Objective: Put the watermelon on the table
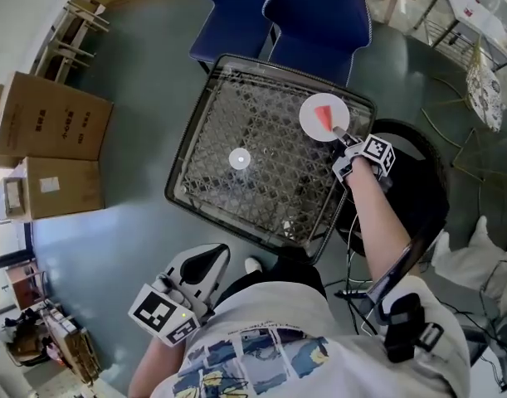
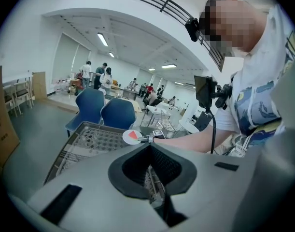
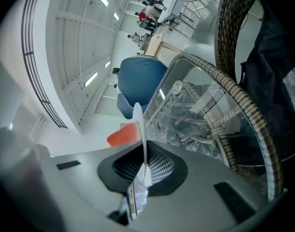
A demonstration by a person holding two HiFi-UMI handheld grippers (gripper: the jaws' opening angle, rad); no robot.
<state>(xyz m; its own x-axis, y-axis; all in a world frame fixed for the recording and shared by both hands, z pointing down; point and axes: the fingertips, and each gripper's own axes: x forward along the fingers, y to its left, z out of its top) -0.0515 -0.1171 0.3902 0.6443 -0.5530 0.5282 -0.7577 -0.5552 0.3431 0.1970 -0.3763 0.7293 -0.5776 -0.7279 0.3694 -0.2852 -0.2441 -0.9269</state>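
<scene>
A red watermelon slice [image 1: 323, 117] lies on a small white plate [image 1: 313, 106], held over the far right corner of the glass-topped wicker table [image 1: 187, 168]. My right gripper [image 1: 344, 137] is shut on the plate's near rim. In the right gripper view the plate [image 3: 139, 124] shows edge-on between the jaws of that gripper [image 3: 143, 162], with the slice [image 3: 123, 134] to its left. My left gripper [image 1: 205, 264] hangs low near my body, off the table's near edge. Its jaws [image 2: 149, 149] are shut with nothing in them. From there the plate [image 2: 130, 136] shows far across the table [image 2: 84, 139].
Two blue chairs [image 1: 315, 15] [image 1: 232, 11] stand behind the table. A dark round wicker seat [image 1: 423, 193] is at the table's right side, under my right arm. Cardboard boxes [image 1: 50, 118] sit on the floor at the left. People [image 2: 96, 74] stand far off.
</scene>
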